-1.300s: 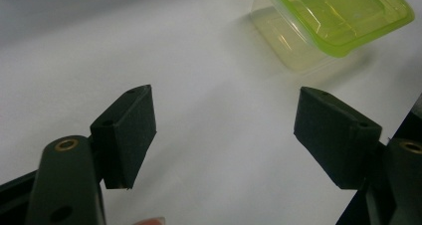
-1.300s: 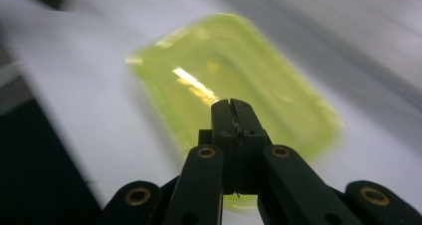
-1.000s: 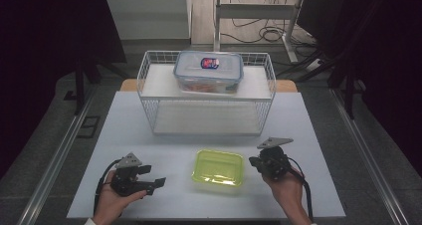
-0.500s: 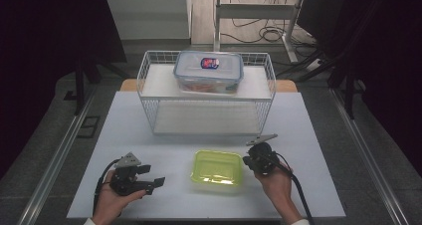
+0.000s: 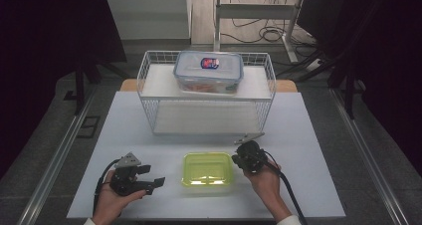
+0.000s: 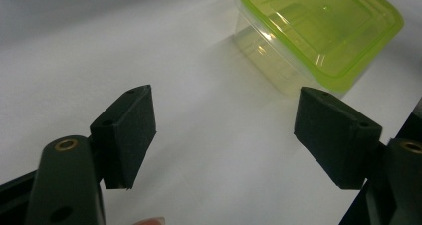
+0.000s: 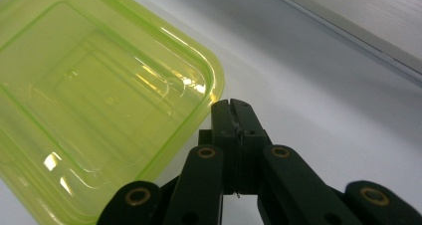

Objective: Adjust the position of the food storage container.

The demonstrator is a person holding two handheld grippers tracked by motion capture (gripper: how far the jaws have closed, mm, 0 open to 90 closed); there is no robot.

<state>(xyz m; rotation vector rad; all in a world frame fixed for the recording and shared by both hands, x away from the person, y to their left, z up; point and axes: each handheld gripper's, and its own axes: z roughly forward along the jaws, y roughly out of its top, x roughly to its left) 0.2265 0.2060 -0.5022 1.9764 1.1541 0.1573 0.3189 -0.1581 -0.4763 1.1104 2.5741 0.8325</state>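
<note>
- Left hand-held gripper: we see it resting low on the desk, left of the green box, jaws wide apart with nothing between them. In the left gripper view the box lies ahead and to the right, well clear of both pads.
- Green box: sits on the desk near the front edge, between the two grippers, lid on, apparently empty. We judge it has not been lifted or gripped yet.
- Right hand-held gripper: just beside the box's right edge. In the right gripper view its jaws are pressed fully together, holding nothing, tips right at the lid's corner; we cannot tell whether they touch it.
- Wire basket: stands at the back of the desk, well apart from the green box, with a clear, blue-rimmed box resting across its top.
- Progress: we take this as an early stage. The approach to the green box is made on the right side; any grasp, lid work or move toward the basket is still to do.
</note>
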